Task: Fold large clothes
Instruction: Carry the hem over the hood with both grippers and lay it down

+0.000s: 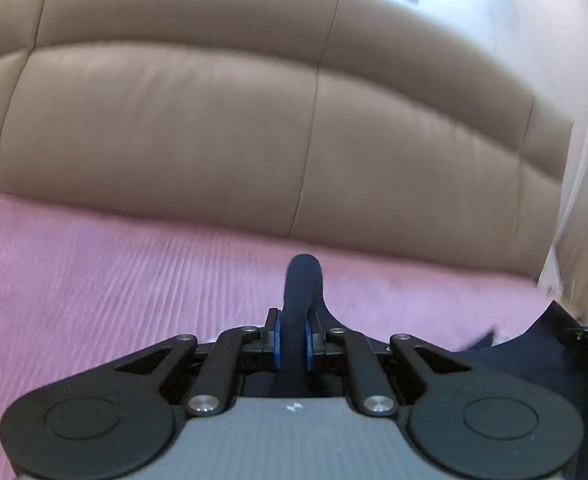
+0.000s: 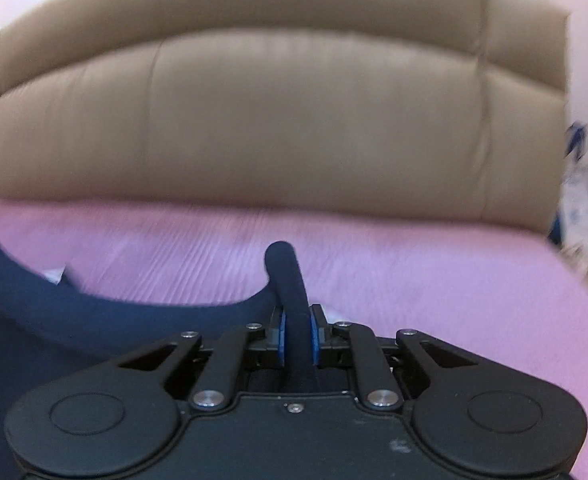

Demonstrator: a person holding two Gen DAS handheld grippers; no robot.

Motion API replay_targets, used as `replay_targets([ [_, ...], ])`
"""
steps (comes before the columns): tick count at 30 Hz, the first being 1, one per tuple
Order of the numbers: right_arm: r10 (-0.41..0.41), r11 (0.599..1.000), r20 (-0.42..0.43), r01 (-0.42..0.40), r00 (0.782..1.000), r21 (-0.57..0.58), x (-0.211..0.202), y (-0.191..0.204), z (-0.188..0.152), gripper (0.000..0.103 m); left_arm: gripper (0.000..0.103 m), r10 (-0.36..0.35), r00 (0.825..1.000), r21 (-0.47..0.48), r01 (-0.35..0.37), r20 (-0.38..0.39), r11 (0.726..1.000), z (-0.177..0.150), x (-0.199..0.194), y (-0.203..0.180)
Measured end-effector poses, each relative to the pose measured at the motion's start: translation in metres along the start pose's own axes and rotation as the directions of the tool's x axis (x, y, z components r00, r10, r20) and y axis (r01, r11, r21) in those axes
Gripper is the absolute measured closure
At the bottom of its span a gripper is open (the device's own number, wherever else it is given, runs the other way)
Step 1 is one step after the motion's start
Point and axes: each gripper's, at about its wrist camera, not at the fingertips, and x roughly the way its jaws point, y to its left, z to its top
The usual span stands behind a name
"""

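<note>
While both tools face the tan padded headboard (image 1: 222, 128), the left gripper (image 1: 292, 346) is clamped on a rolled edge of the dark navy garment (image 1: 553, 356), its blue pads (image 1: 276, 342) pressing the cloth from either side so that a thick loop of fabric stands up ahead of the fingers. Holding one edge at two points probably lets the person keep the large piece spread and raised over the pink ribbed bedspread (image 1: 114, 280) before laying it down for a fold. More of the garment hangs at the right of the left wrist view, where part of the other tool juts in. Further right, the right gripper (image 2: 297, 338) is likewise closed on a bunched roll of the same navy cloth, which curves away to its left in a broad sagging sweep above the bedspread (image 2: 413, 272). A small pale tag or label seems to show near the fabric's inner edge, too blurred to read. The garment looks soft, matte, plain and heavy; its type cannot be told from these views.
</note>
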Motion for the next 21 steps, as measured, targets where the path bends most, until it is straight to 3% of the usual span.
replay_targets([
  [4, -0.074, 0.997, -0.014, 0.075, 0.997, 0.033, 0.041, 0.003, 0.007, 0.089, 0.091, 0.060, 0.998, -0.013, -0.060, -0.013, 0.998, 0.007, 0.048, 0.000],
  [6, -0.112, 0.993, -0.089, 0.115, 0.990, 0.030, 0.076, 0.008, -0.005, 0.089, 0.090, 0.098, 0.991, -0.020, -0.100, -0.088, 0.995, -0.007, 0.084, 0.007],
  [10, -0.158, 0.987, -0.245, 0.158, 0.957, -0.017, 0.127, 0.014, -0.044, 0.084, 0.089, 0.149, 0.956, 0.017, -0.150, -0.253, 0.989, -0.047, 0.138, 0.010],
  [13, -0.183, 0.983, -0.213, 0.172, 0.960, -0.068, 0.127, 0.023, -0.054, 0.080, 0.087, 0.177, 0.956, 0.073, -0.164, -0.235, 0.984, -0.054, 0.140, 0.002],
  [17, -0.183, 0.982, -0.209, 0.169, 0.961, -0.083, 0.134, 0.025, -0.056, 0.076, 0.078, 0.193, 0.954, 0.077, -0.179, -0.232, 0.981, -0.058, 0.143, 0.002],
  [21, -0.157, 0.986, -0.231, 0.138, 0.960, -0.098, 0.112, 0.027, -0.037, 0.075, 0.077, 0.196, 0.957, 0.099, -0.178, -0.215, 0.979, -0.048, 0.130, -0.002],
])
